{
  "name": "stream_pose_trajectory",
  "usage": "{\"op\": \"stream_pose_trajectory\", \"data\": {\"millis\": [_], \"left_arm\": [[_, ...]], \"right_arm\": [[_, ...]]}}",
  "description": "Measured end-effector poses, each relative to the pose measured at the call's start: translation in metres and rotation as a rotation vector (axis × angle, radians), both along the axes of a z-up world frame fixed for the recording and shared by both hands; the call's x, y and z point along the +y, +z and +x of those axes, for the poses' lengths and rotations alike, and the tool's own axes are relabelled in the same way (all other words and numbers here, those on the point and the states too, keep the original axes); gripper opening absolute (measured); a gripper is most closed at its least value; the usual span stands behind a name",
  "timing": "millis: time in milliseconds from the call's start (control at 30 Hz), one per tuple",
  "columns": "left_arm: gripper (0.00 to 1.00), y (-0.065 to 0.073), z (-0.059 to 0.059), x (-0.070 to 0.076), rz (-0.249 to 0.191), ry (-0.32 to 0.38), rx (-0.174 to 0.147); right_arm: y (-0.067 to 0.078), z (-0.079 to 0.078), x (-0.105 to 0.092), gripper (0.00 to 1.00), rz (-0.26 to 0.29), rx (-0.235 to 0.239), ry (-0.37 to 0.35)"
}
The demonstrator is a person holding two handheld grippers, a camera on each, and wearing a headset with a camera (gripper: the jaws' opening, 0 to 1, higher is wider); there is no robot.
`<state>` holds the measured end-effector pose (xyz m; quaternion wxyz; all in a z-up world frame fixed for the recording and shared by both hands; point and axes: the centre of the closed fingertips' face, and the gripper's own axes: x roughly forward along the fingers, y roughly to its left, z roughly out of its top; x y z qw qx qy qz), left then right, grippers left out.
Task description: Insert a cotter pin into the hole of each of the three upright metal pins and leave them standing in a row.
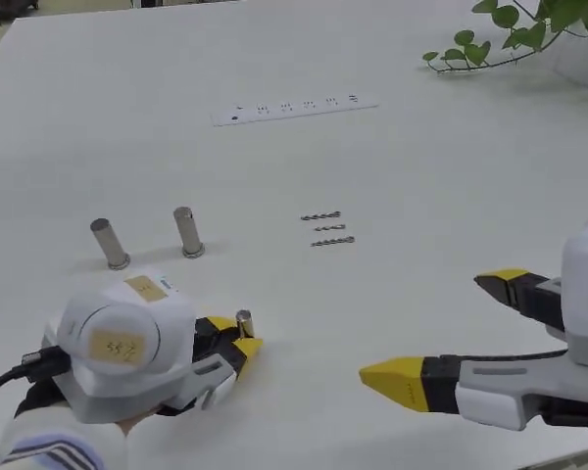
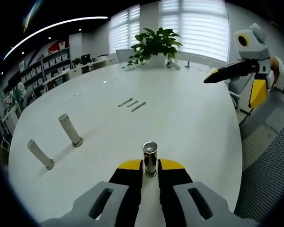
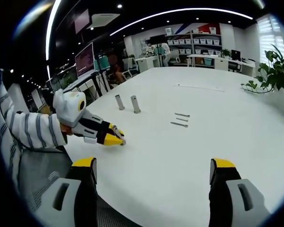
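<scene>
My left tongs (image 1: pixel 237 338) are clenched on one metal pin (image 2: pixel 149 158), which stands upright on the desk (image 1: pixel 421 147) at its near left. My right tongs (image 1: pixel 422 326) are released, jaws spread wide, holding nothing. A second pin (image 1: pixel 187 232) and a third pin (image 1: pixel 109 243) stand upright side by side beyond the left tongs. Three cotter pins (image 1: pixel 328 228) lie parallel mid-desk.

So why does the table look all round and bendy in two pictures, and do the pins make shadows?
Left and right gripper views: the fisheye lens bends the table into a curve. Head view: its edges look straight, and the two standing pins throw only faint, soft shadows. Left gripper view: the pin in the left gripper has a bright shine on its top.
</scene>
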<state>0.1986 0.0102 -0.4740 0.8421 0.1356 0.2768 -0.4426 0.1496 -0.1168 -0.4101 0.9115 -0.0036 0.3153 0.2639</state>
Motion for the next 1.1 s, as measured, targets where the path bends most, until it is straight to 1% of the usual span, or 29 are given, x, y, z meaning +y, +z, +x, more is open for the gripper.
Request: {"op": "stream_pose_trajectory", "data": {"millis": [33,133,200,233,267,333,367,467,533,567,600,667,700,767,833,867,933,967,1000,1067,1100], "left_arm": [[0.13,0.003,0.001,0.000,-0.011,0.008,0.000],[0.23,0.010,0.003,0.001,-0.013,0.006,-0.009],[0.30,0.020,0.002,0.001,-0.032,-0.009,-0.023],[0.32,0.026,-0.001,-0.001,-0.052,-0.032,-0.020],[0.32,0.029,-0.003,-0.002,-0.062,-0.046,-0.013],[0.33,0.035,-0.006,0.000,-0.060,-0.064,-0.021],[0.35,0.037,-0.008,0.002,-0.059,-0.069,-0.023],[0.44,0.043,-0.012,0.006,-0.073,-0.084,-0.023],[0.47,0.046,-0.016,0.007,-0.088,-0.091,-0.017],[0.49,0.047,-0.018,0.007,-0.089,-0.102,-0.023],[0.52,0.048,-0.020,0.008,-0.082,-0.110,-0.031],[0.61,0.048,-0.024,0.009,-0.074,-0.123,-0.032],[0.65,0.049,-0.027,0.010,-0.077,-0.129,-0.031],[0.68,0.052,-0.031,0.010,-0.090,-0.134,-0.030],[0.74,0.055,-0.033,0.010,-0.105,-0.131,-0.030],[0.77,0.055,-0.034,0.010,-0.107,-0.130,-0.028],[0.85,0.055,-0.038,0.011,-0.092,-0.141,-0.034],[0.88,0.055,-0.038,0.011,-0.095,-0.138,-0.034],[0.92,0.055,-0.038,0.011,-0.106,-0.129,-0.027],[0.97,0.058,-0.037,0.010,-0.131,-0.106,-0.028],[0.99,0.059,-0.039,0.009,-0.150,-0.092,-0.018]], "right_arm": [[0.000,0.000,0.000,0.98,0.001,-0.001,-0.002],[0.001,0.000,-0.001,0.98,0.002,-0.001,-0.005],[0.001,0.001,-0.002,0.98,0.002,-0.002,-0.007],[0.001,0.001,-0.002,0.98,0.004,-0.002,-0.008],[0.002,0.001,-0.002,0.98,0.006,-0.003,-0.008],[0.002,0.002,-0.002,0.98,0.008,-0.003,-0.008],[0.002,0.002,-0.002,0.98,0.008,-0.004,-0.008],[0.003,0.003,-0.002,0.98,0.006,-0.004,-0.005],[0.003,0.003,-0.002,0.98,0.007,-0.004,-0.003],[0.003,0.003,-0.002,0.98,0.007,-0.003,-0.003],[0.003,0.003,-0.002,0.98,0.007,-0.002,-0.002],[0.002,0.003,-0.002,0.98,0.004,0.000,0.002],[0.002,0.003,-0.002,0.98,0.004,0.000,0.003],[0.002,0.004,-0.002,0.98,0.004,0.000,0.003],[0.003,0.004,-0.002,0.98,0.005,0.000,0.004],[0.003,0.005,-0.002,0.98,0.005,-0.001,0.004],[0.003,0.005,-0.002,0.98,0.003,-0.001,0.007],[0.003,0.005,-0.002,0.98,0.003,0.000,0.008],[0.003,0.006,-0.002,0.98,0.003,0.000,0.010],[0.002,0.006,-0.002,0.98,0.003,0.003,0.012],[0.002,0.006,-0.002,0.98,0.003,0.004,0.011]]}}
